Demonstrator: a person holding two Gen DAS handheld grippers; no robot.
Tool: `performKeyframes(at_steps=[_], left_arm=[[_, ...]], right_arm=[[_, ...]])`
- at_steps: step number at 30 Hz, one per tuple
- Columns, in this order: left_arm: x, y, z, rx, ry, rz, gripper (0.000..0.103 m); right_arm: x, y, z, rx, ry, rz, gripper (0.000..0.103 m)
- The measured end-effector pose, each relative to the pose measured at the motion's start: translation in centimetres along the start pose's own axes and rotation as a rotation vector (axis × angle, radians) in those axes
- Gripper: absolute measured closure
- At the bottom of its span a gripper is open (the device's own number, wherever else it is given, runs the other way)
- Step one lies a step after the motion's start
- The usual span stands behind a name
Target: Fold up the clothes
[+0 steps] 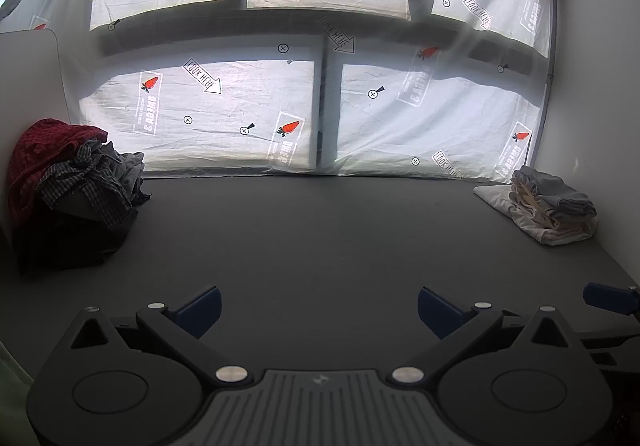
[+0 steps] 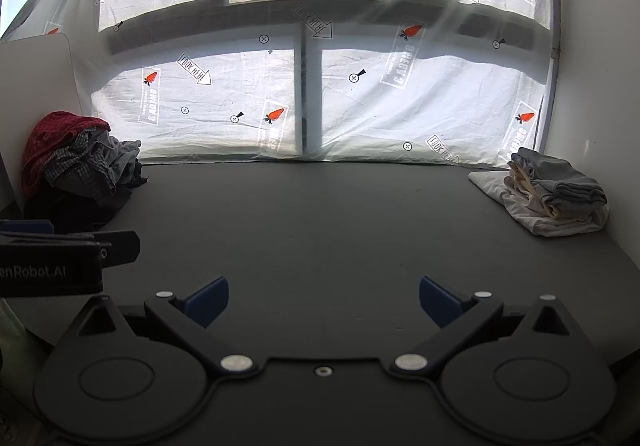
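While both grippers' jaws gape wide: two clothes piles, one tangled heap (image 1: 72, 182), one folded stack (image 1: 548, 206).

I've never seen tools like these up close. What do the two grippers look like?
Both match: matte black bodies with two rounded lobes, silver pivot pins, and angled black arms ending in blue pads. The left gripper has a ribbed grey centre plate. The right gripper has a small screw there. White lettering marks the left gripper's side.
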State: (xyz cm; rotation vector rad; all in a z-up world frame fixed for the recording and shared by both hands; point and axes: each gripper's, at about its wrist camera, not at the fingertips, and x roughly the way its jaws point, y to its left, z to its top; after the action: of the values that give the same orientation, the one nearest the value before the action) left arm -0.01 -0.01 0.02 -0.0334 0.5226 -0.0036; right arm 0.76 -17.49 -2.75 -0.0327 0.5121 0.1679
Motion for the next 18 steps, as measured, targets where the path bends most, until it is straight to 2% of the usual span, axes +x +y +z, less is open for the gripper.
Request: performKeyframes(at_steps=[6,16,18], left_arm=[[-0.1,-0.1,0.1,-0.001,-0.001,-0.001,0.000],[-0.2,-0.2,0.2,-0.003,-0.001,-0.003,0.000],[-0.2,-0.3,0.2,-0.004,-0.001,-0.002,0.000]], right_arm=[[-0.1,0.5,-0.2,-0.005,0.002,-0.002,0.000],[0.0,-0.7,1.6,-0.002,0.014,0.005,0.000],[-0.3,-0.2,0.9,-0.003,0.007,0.001,0.000]])
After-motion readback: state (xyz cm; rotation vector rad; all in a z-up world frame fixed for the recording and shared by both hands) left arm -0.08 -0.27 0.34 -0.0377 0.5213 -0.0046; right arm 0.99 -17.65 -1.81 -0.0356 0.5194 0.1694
